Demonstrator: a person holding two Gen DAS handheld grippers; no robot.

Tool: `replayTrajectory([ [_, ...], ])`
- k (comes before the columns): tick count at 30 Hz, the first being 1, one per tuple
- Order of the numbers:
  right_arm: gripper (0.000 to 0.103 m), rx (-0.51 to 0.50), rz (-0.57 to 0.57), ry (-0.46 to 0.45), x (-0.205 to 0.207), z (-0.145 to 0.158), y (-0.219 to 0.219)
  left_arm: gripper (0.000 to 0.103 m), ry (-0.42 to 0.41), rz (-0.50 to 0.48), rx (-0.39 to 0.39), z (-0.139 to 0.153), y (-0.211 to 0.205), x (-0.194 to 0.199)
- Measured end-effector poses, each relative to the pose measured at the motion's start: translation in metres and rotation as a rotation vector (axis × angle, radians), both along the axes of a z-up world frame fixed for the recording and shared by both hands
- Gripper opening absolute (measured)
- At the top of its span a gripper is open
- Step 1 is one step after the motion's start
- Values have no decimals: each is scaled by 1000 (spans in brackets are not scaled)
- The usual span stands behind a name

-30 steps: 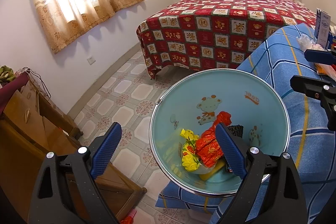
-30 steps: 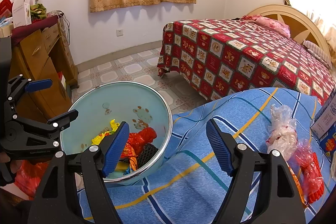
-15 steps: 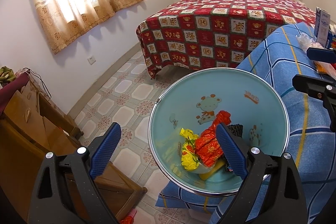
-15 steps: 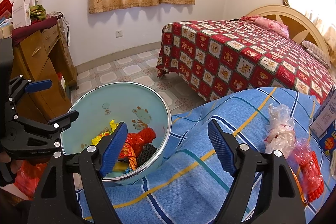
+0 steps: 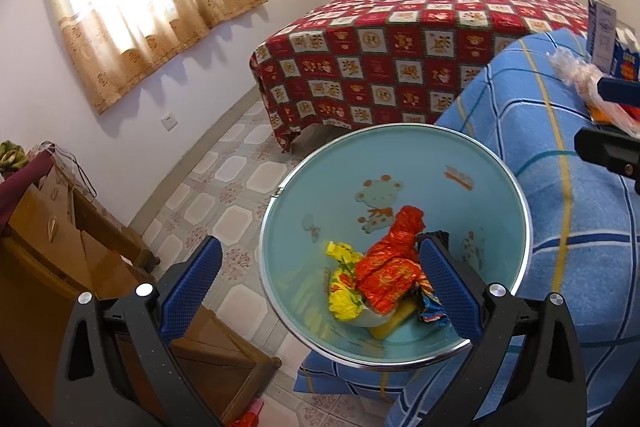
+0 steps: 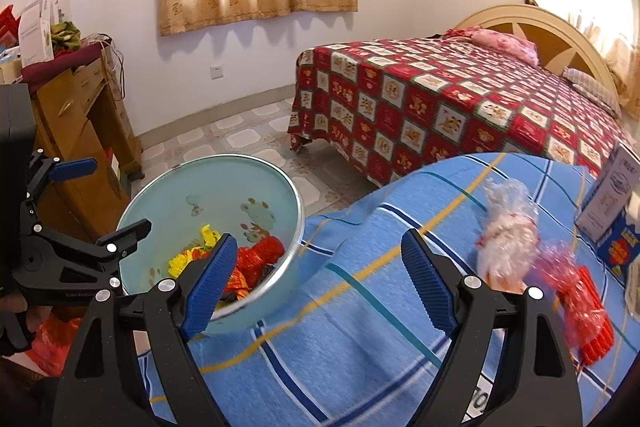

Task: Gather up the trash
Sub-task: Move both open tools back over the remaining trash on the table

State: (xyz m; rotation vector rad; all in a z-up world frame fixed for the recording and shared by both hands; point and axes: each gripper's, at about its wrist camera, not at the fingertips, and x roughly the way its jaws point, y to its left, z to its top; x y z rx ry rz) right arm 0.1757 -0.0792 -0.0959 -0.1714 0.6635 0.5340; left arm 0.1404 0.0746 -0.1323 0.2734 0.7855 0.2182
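- Left wrist view: the left gripper (image 5: pixel 320 277) hangs over the blue bin (image 5: pixel 496 167), its jaws spread wide and just opened further, with nothing pinched between them.
- In the bin lie a red wrapper (image 5: pixel 390 267), a yellow wrapper (image 5: pixel 342 285) and other scraps. The bin sits at the near edge of the blue bedspread (image 5: pixel 568 251).
- The bin's inner wall bears a cartoon bear and a small red mark too blurred to read.
- Right wrist view: the right gripper (image 6: pixel 318 287) is released too, its jaws just widened and empty, over the bedspread (image 6: pixel 360 347) beside the bin (image 6: pixel 160 187).
- Loose trash remains toward the bedspread's right edge: a clear bag (image 6: pixel 506 227) and, touching it, a red packet (image 6: pixel 588 311).
- To do this step well, the right gripper should probably swing right, straddle the clear bag at its bunched middle, and close firmly, since thin film slips.
- A carton (image 6: pixel 612 211) stands at the right edge; its print cannot be read.
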Motion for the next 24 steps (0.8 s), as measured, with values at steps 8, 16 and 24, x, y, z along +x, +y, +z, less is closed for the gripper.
replayTrajectory([
  [8,86,16,-51,-3,-10,0,-33,97,22,-42,17,-7,-24,2],
  [16,86,14,-118,-8,-22,0,-75,97,26,-116,13,-7,-60,4],
  [24,87,14,-211,-12,-35,-2,-126,97,24,-178,8,-7,-96,11],
])
